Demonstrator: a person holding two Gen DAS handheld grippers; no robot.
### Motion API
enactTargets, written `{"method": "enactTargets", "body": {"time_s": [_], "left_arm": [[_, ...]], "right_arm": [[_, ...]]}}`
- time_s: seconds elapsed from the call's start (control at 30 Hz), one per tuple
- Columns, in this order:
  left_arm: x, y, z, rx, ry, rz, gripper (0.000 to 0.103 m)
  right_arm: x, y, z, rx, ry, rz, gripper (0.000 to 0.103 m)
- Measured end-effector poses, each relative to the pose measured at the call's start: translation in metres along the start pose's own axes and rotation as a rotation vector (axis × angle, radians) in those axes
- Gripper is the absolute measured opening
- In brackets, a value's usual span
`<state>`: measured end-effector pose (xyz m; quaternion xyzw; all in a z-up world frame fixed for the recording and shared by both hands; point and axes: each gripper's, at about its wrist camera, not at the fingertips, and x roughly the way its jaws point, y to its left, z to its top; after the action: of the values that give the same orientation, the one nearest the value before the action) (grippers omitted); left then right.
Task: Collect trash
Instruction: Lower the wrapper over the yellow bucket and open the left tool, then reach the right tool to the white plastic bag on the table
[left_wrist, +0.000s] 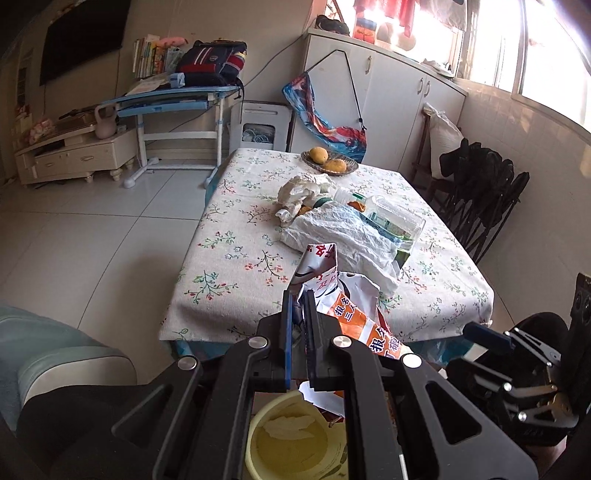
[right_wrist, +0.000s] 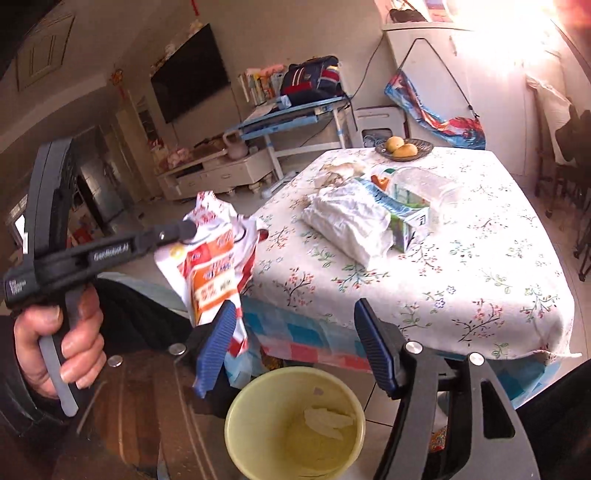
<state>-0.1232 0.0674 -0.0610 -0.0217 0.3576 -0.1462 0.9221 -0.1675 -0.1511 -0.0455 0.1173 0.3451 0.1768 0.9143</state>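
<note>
Left wrist view: nearest the lens, the left tool (left_wrist: 300, 308) has its two fingers pressed together on a crumpled orange-and-white wrapper (left_wrist: 345, 295), which hangs partly below the fingers, above the yellow bin (left_wrist: 258, 417) on the floor just off the near edge of the table (left_wrist: 236, 273). A pale scrap already lies inside the bin. On the table, toward its middle, remain a crumpled white plastic bag (left_wrist: 340, 229), a wad of paper (left_wrist: 303, 188), a clear plastic container (left_wrist: 397, 218) and a green carton, the last partly covered; a basket of fruit (left_wrist: 329, 161) sits at the far edge. The right tool (left_wrist: 491, 338) shows at the right margin. Right wrist view: nearest the lens, the right tool (right_wrist: 295, 347) is spread wide and grips nothing, its fingers framing the yellow bin (right_wrist: 236, 413) below. The left hand (right_wrist: 62, 328) squeezes the trigger of the left tool (right_wrist: 190, 229), which pinches the wrapper (right_wrist: 214, 266) by its upper edge, off the table's near left corner and to the left of the bin's mouth. Risk, as judged: released here, the light, wide wrapper could catch the rim or drift to the floor, because it hangs beside and not squarely over the opening; it could also snag on the right tool's left finger, which it overlaps in this view.
</note>
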Motion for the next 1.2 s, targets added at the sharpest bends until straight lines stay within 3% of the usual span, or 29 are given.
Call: {"method": "enactTargets", "body": {"time_s": [0.5, 0.6, 0.8, 0.93, 1.2], "left_arm": [[0.027, -0.047, -0.068, 0.212, 0.305, -0.071, 0.007], [0.030, -0.056, -0.078, 0.265, 0.349, -0.053, 0.010], [0.026, -0.056, -0.076, 0.271, 0.325, -0.043, 0.030], [0.024, -0.055, -0.073, 0.267, 0.301, -0.027, 0.036], [0.010, -0.051, -0.059, 0.245, 0.152, 0.066, 0.057]], "right_arm": [[-0.015, -0.026, 0.004, 0.083, -0.050, -0.019, 0.068], [-0.015, -0.026, 0.004, 0.085, -0.050, -0.022, 0.068], [-0.014, -0.026, 0.003, 0.083, -0.051, -0.025, 0.068], [-0.014, -0.025, 0.001, 0.082, -0.050, -0.027, 0.068], [-0.013, -0.024, 0.000, 0.074, -0.047, -0.029, 0.068]]}}
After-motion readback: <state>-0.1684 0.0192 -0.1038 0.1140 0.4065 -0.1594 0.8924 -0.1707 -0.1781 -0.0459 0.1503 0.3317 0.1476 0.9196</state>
